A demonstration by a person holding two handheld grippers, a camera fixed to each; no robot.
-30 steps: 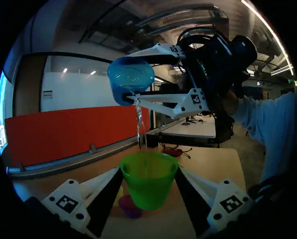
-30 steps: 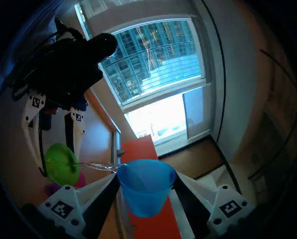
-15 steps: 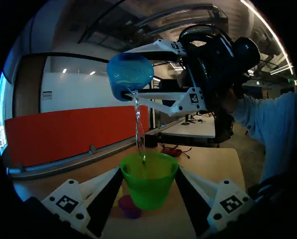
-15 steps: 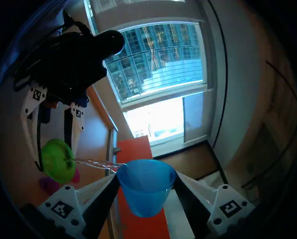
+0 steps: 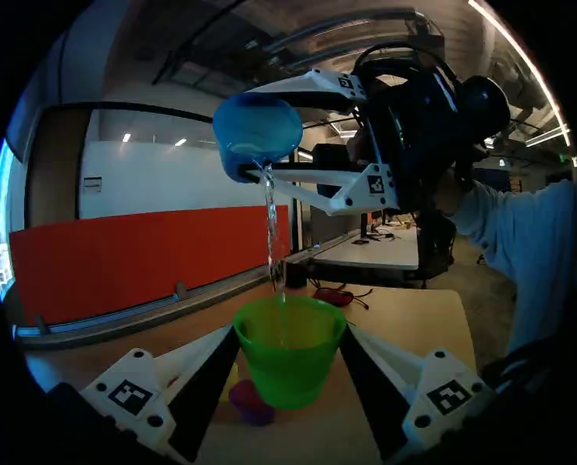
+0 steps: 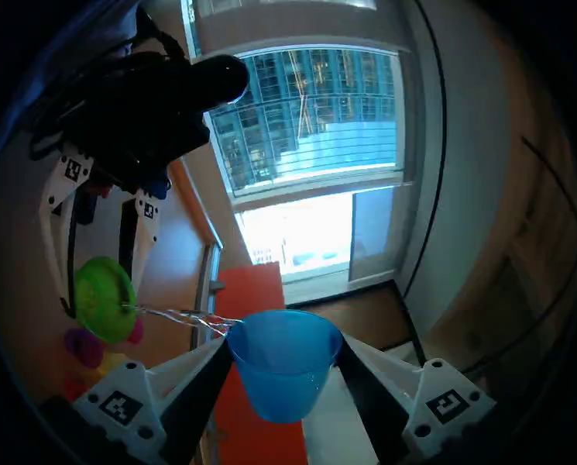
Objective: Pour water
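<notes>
A green cup (image 5: 290, 358) stands upright between the fingers of my left gripper (image 5: 290, 370), which is shut on it above the wooden table (image 5: 412, 318). Above it my right gripper (image 5: 288, 128) holds a blue cup (image 5: 255, 144) tipped on its side, and a thin stream of water (image 5: 272, 232) falls from its rim into the green cup. In the right gripper view the blue cup (image 6: 283, 373) sits clamped in my right gripper (image 6: 283, 387), with the water stream (image 6: 181, 318) running to the green cup (image 6: 101, 299) held by my left gripper (image 6: 94, 291).
A small purple cup (image 5: 252, 401) and a yellow piece (image 5: 231, 380) lie on the table under the green cup. An orange partition (image 5: 133, 256) runs along the table's far side. A person's sleeve (image 5: 524, 248) reaches in from the right. A large window (image 6: 319, 163) fills the far wall.
The blue cup has risen a little and shifted slightly right while the water keeps pouring. The green cup and my left gripper have stayed still.
</notes>
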